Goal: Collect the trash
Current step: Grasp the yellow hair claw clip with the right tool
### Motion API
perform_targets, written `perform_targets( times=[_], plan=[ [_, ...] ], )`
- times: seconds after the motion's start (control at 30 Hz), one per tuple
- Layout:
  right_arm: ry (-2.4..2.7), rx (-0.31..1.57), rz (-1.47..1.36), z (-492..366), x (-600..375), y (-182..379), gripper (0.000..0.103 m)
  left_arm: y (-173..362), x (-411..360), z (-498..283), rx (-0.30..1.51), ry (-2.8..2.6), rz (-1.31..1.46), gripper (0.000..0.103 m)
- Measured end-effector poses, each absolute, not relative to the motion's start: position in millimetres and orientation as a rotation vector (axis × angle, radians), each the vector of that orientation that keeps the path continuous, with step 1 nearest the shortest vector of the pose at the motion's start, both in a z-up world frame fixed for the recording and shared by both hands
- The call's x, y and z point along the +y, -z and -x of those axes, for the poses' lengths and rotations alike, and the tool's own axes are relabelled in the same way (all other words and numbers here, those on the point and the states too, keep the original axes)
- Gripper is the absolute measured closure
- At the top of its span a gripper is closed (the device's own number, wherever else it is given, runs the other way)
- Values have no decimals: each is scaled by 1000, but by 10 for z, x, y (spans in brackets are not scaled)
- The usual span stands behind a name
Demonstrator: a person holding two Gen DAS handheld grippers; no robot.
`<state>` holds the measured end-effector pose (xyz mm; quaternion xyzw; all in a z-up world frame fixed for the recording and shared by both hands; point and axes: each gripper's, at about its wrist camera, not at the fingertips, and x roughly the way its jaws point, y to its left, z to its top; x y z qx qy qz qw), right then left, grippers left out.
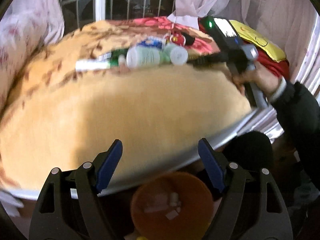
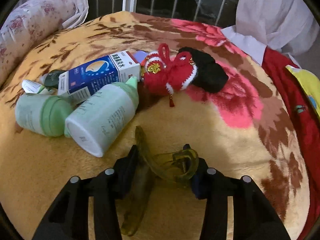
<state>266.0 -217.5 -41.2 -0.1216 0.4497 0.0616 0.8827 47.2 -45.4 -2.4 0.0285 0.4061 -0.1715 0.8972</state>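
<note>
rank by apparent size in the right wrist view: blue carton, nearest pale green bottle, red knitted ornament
1. Nearest pale green bottle, though closeness to the camera inflates it.
2. Blue carton.
3. Red knitted ornament.

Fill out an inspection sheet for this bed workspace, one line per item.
Surface: patterned blanket over the bed.
Job's things: two pale green bottles, blue and white carton, small tubes, heaped together; orange bin below the bed edge, scraps inside.
Clutter: red knitted ornament, black cloth.
Grippers: left gripper open, empty; right gripper shut on yellow-green plastic piece.
Cables: nothing seen.
Surroundings: curtains, barred window, floral pillow.
</note>
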Motion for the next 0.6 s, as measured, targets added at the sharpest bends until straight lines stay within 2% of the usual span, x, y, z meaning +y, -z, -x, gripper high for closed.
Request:
perform_targets(
  times=[0.1, 0.33, 0.6],
  plan=[
    [-125, 903, 257, -2583, -2168, 413, 58, -73, -571, -799, 811, 360, -126, 22],
    [-165, 914, 143, -2628, -2330, 405, 58, -154, -936, -1762, 810, 472, -460, 21],
    [-194, 921, 86, -2649, -2396, 410, 58, -37, -1031, -2465, 998, 694, -602, 21]
  ],
)
